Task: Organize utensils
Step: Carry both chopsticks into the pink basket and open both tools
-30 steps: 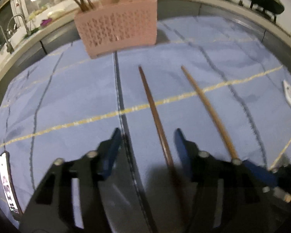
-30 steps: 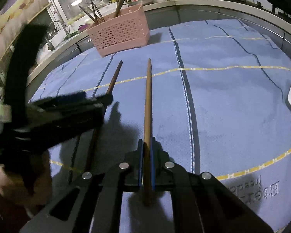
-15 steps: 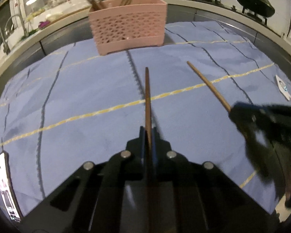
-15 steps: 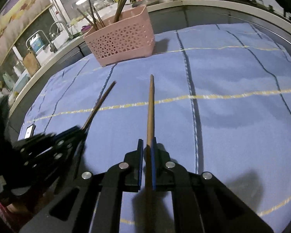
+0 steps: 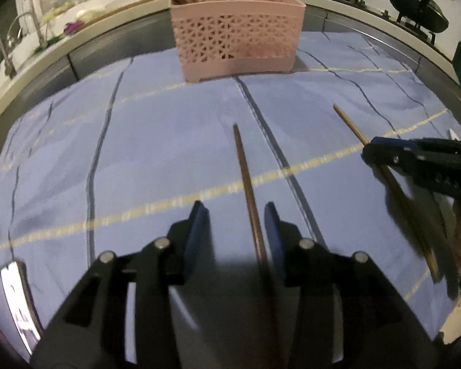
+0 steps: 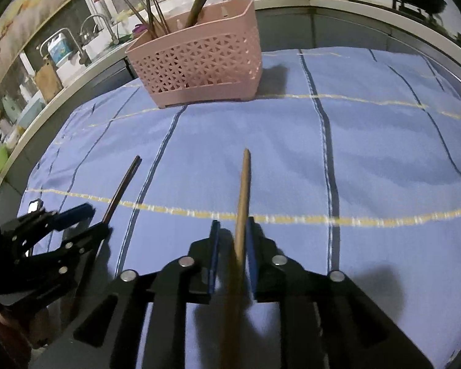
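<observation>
Left gripper (image 5: 233, 218): jaws have just been opening, now narrowly parted, with the dark brown chopstick (image 5: 246, 181) loose between them near the right pad, where half a second ago they were clamped shut on it. Right gripper (image 6: 232, 236): jaws likewise have just been opening, a slim gap each side of the light wooden chopstick (image 6: 242, 196), earlier pinched tight. The pink basket (image 6: 199, 61), chopsticks upright inside, looms nearer than before on the blue striped cloth (image 6: 368, 160).
</observation>
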